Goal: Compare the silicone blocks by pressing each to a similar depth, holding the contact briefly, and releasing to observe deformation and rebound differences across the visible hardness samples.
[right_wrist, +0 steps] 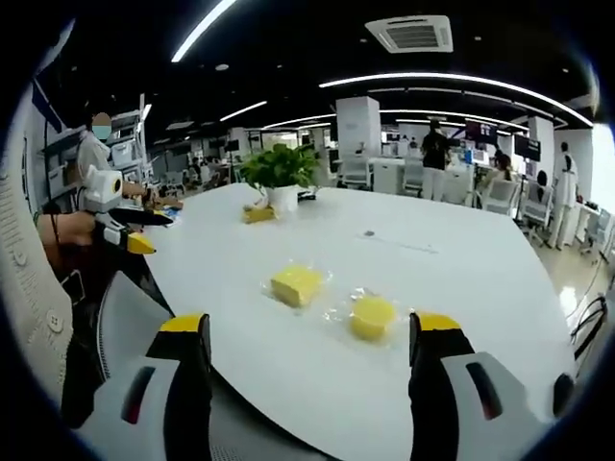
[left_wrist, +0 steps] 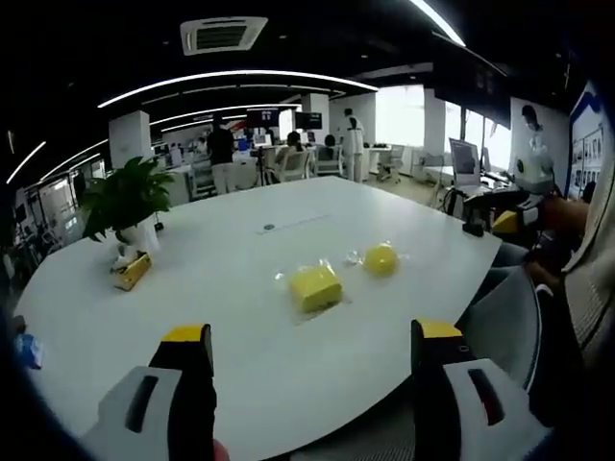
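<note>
Two yellow silicone samples in clear wrap lie on the white table (left_wrist: 240,288). One is a square block (left_wrist: 315,286) (right_wrist: 296,283), the other a rounder block (left_wrist: 381,257) (right_wrist: 371,316). My left gripper (left_wrist: 312,336) is open and hangs above the near table edge, short of the square block, with nothing between its jaws. My right gripper (right_wrist: 309,327) is also open and empty, off the table edge (right_wrist: 288,384) and short of both blocks. The right gripper (left_wrist: 506,221) also appears at the far right of the left gripper view; the left gripper (right_wrist: 135,240) appears at the left of the right gripper view.
A potted plant (left_wrist: 125,197) (right_wrist: 281,168) stands at the table's far side with a small yellow box (left_wrist: 132,271) (right_wrist: 258,215) beside it. A grey chair (left_wrist: 500,317) (right_wrist: 125,317) sits at the table edge. People and desks are in the background.
</note>
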The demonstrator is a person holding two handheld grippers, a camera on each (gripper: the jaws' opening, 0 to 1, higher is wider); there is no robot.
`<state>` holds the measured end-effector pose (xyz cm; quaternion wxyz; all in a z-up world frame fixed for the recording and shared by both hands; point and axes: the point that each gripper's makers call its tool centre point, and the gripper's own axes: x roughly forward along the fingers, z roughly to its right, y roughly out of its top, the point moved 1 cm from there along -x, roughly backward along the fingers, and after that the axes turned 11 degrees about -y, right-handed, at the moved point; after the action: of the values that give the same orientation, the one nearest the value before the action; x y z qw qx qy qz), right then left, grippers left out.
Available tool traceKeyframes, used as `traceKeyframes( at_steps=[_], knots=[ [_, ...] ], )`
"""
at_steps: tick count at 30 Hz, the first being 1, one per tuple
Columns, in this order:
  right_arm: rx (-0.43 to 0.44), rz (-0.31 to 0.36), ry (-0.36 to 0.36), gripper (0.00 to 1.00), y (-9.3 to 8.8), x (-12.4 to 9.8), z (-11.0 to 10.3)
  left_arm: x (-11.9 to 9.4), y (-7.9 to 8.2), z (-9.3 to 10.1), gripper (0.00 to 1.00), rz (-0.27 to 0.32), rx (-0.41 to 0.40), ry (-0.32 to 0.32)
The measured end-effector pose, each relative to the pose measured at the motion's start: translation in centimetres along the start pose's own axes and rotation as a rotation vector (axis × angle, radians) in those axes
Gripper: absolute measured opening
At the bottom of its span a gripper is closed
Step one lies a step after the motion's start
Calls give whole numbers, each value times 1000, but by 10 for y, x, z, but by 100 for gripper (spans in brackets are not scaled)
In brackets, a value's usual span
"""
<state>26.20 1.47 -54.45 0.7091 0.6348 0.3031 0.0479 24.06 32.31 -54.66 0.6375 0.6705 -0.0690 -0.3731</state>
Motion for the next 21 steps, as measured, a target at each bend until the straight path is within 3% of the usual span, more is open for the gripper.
traceKeyframes(
  at_steps=[21],
  knots=[
    [1, -40, 8, 79, -12, 0, 0, 1, -3, 2, 84, -10, 0, -6]
  ],
)
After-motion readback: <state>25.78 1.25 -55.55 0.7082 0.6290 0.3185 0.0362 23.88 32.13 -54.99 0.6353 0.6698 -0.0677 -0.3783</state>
